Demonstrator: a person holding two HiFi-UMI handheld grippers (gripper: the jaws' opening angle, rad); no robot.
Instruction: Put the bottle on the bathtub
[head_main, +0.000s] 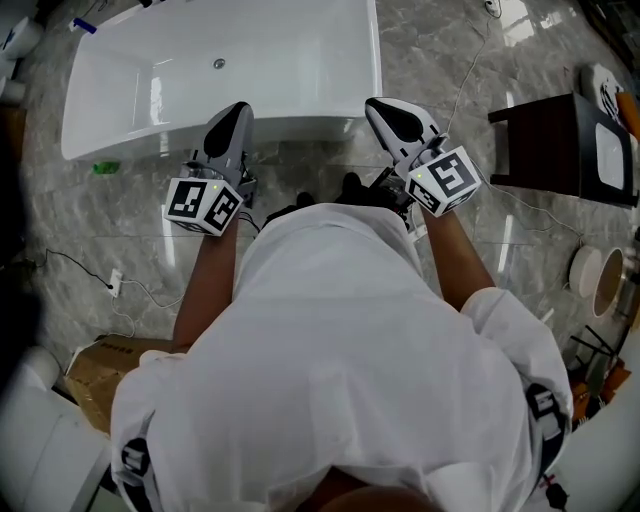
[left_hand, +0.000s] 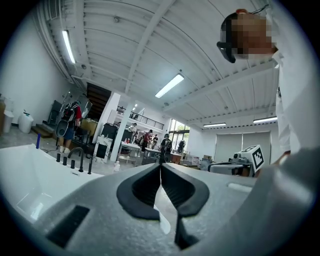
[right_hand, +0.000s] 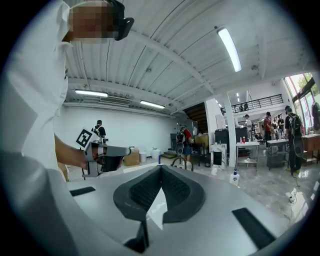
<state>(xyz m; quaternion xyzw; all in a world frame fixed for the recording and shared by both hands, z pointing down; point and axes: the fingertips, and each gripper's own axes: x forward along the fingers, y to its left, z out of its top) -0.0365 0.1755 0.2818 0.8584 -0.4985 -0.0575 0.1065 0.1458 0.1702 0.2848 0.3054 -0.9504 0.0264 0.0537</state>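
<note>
The white bathtub (head_main: 300, 125) lies on the marble floor just ahead of me, its near rim below both grippers. My left gripper (head_main: 232, 110) and right gripper (head_main: 378, 105) point level over that rim, side by side. The left gripper's (left_hand: 161, 165) jaws meet at the tips with nothing between them. The right gripper (right_hand: 161, 166) is likewise shut and empty. A small white bottle (right_hand: 234, 177) with a blue top stands on the floor far off in the right gripper view. A similar small bottle (left_hand: 116, 166) shows beyond the tub (left_hand: 20, 170) in the left gripper view.
Black tap fittings (left_hand: 80, 160) stand on the tub's far edge. A dark cabinet (head_main: 560, 140) is at the right, a round basin (head_main: 600, 280) below it. A cardboard box (head_main: 100, 370) and a cable (head_main: 115, 285) lie at the left. People stand in the background.
</note>
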